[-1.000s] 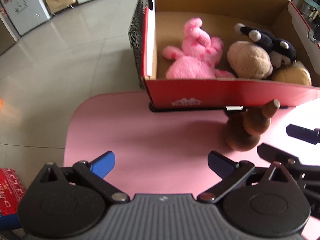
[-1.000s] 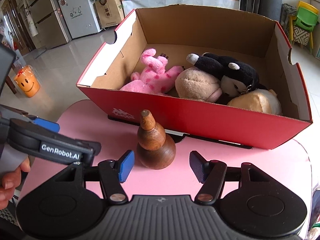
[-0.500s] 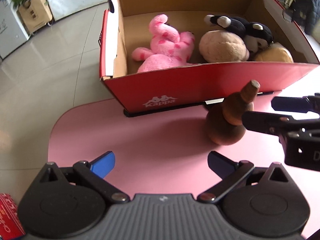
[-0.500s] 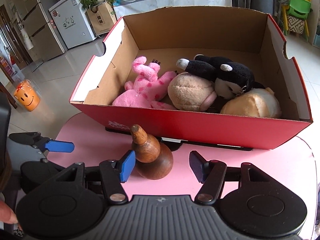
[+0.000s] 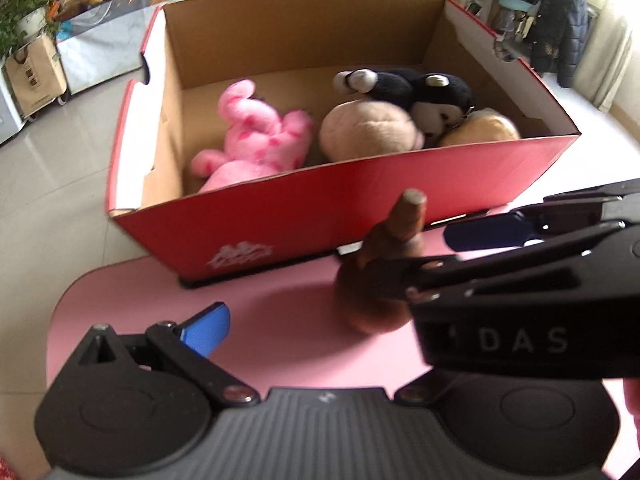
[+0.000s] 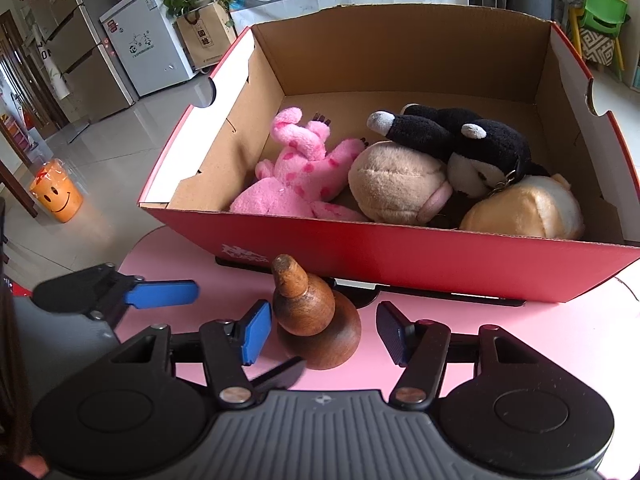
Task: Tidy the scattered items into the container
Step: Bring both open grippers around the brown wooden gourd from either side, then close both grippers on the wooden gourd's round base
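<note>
Right tool (image 6: 322,334) half-open, closing around wooden gourd (image 6: 316,320), pads not yet gripping.

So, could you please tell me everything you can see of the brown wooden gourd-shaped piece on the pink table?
The brown wooden gourd-shaped piece has a round lower bulb, a smaller upper bulb and a blunt tapered stem with a pale worn tip. Its dark stained wood looks smooth. It rests on the pink table, leaning left, just before the red cardboard box. It sits between the fingers of the right gripper, whose jaws have just been closing; the left blue pad is at its side, the right one apart.
</note>
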{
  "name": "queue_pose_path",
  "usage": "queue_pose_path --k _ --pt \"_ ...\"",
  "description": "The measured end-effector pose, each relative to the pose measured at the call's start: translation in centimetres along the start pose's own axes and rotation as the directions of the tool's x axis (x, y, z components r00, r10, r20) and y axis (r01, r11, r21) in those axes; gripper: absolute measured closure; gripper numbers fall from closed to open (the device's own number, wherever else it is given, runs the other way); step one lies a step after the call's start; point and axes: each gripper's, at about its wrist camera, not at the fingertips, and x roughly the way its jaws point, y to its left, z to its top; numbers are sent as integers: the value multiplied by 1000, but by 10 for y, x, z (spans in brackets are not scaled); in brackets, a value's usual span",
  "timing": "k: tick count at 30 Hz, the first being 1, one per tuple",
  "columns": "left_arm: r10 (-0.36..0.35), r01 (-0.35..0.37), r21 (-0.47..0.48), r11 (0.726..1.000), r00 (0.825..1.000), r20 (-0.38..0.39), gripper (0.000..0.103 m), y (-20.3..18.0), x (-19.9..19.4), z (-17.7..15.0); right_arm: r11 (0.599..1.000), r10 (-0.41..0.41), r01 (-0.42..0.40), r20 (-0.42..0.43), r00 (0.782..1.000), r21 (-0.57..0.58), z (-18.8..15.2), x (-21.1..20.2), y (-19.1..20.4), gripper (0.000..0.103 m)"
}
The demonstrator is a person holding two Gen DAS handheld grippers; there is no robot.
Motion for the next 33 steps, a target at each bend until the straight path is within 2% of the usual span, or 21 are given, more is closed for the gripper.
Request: queue_pose_path --k 6,13,20,26,33 --pt "-18 18 15 1000 1000 17 0 -4 8 0 1000 11 -11 -7 1000 3 3 5 -1 48" --pt "-34 35 -34 999 999 27 3 3 12 3 999 34 -34 -13 999 20 5 10 -3 55" --pt "-62 63 -27 998 998 29 13 1 15 4 999 45 -45 -8 999 10 5 14 -2 67" --pt "-93 94 -23 995 995 32 23 -2 16 5 999 42 -42 -1 999 14 5 13 -3 67" --pt "-123 122 10 992 992 29 41 -10 15 7 999 47 -47 -7 999 21 5 11 -5 67"
